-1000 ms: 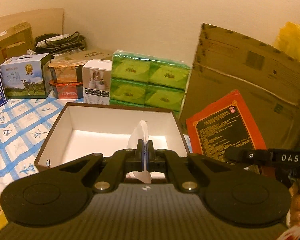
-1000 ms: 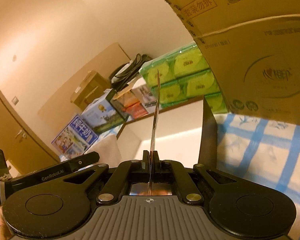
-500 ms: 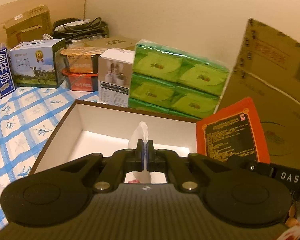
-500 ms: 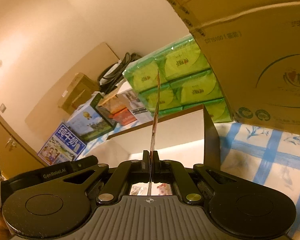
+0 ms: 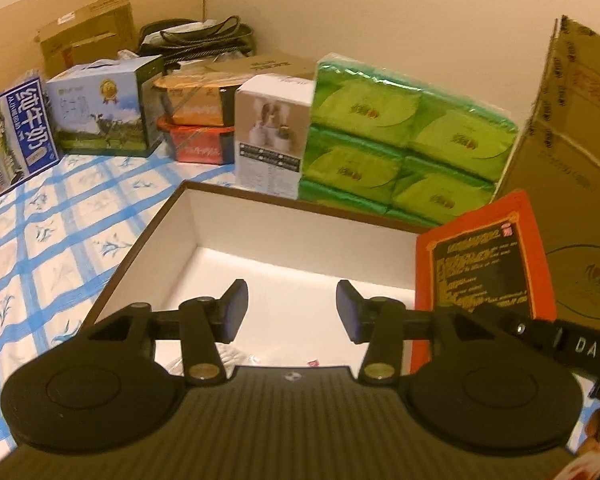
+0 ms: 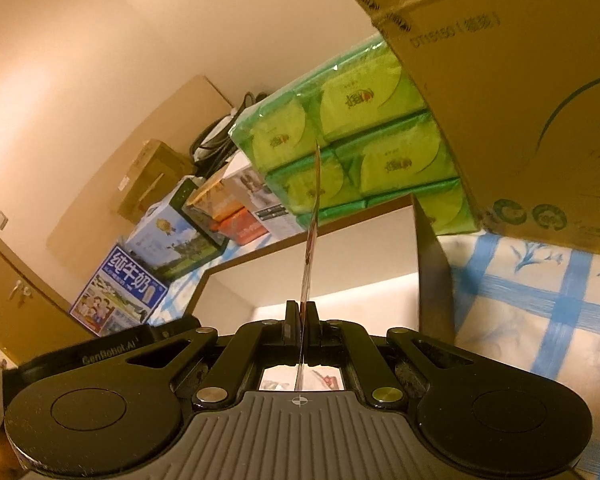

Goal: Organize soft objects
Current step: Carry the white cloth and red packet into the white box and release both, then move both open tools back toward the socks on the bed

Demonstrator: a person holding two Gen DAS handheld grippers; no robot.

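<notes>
Low in the open white-lined box (image 5: 236, 232), just under the left gripper (image 5: 292, 312), lies a crumpled clear plastic packet (image 5: 236, 356), mostly hidden by the tool's black body, so its contents cannot be made out. The left gripper's jaws have just been opening; they now stand apart over the box floor with nothing between them. The right gripper (image 6: 301, 320) is clamped on a flat orange packet (image 5: 480, 264), which stands on edge at the box's right wall; from its own camera the packet shows only as a thin sliver. Behind the box sits a stack of green tissue packs (image 5: 404, 136). A cardboard carton (image 5: 568, 152) is cut off at the right.
</notes>
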